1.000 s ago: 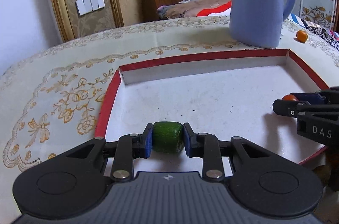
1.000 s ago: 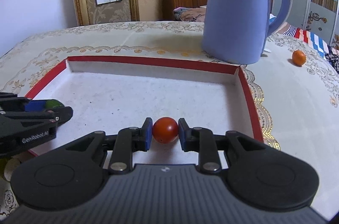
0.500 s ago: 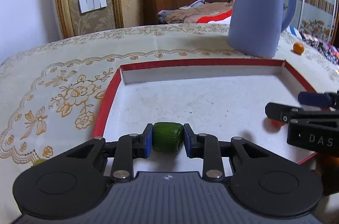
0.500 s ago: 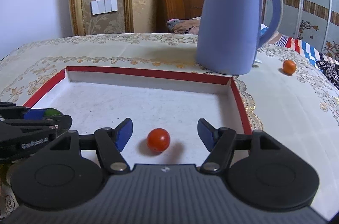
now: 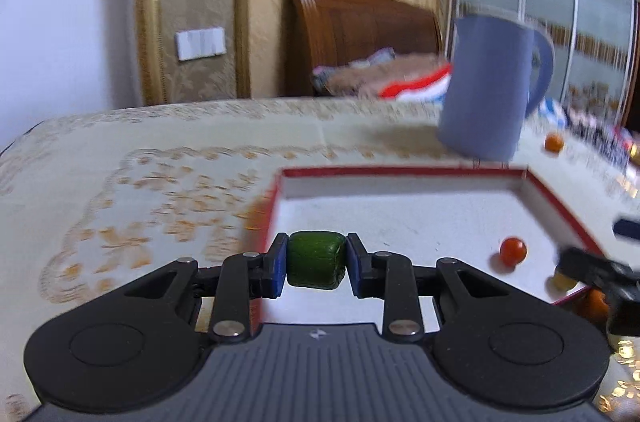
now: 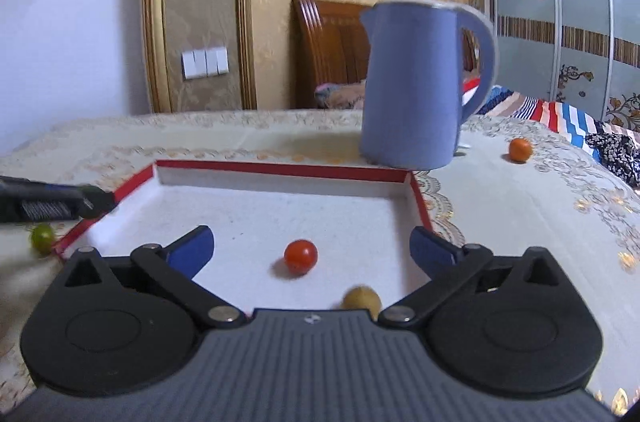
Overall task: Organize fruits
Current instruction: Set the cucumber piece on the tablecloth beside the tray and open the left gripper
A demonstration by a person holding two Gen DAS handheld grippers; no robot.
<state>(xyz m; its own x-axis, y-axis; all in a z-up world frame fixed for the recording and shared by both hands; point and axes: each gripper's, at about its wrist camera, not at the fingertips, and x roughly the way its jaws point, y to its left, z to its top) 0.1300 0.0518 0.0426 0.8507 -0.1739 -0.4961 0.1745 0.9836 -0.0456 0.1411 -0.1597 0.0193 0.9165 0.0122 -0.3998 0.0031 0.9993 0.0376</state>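
Note:
My left gripper (image 5: 316, 264) is shut on a green cucumber piece (image 5: 316, 264), held near the left front edge of a red-rimmed white tray (image 5: 400, 171). My right gripper (image 6: 312, 248) is open and empty, pulled back from the tray (image 6: 280, 168). A red cherry tomato (image 6: 301, 256) lies on the tray floor between its fingers; it also shows in the left wrist view (image 5: 513, 251). A yellow fruit (image 6: 362, 300) sits near the tray's front edge. The left gripper shows at the left (image 6: 56, 200).
A blue kettle (image 6: 420, 86) stands behind the tray. An orange fruit (image 6: 520, 149) lies on the tablecloth to the kettle's right. A green fruit (image 6: 42, 237) lies on the cloth left of the tray. A bed stands behind the table.
My right gripper opened, let the red tomato go onto the tray floor and drew back and up. My left gripper rose and moved back left, still holding the cucumber piece.

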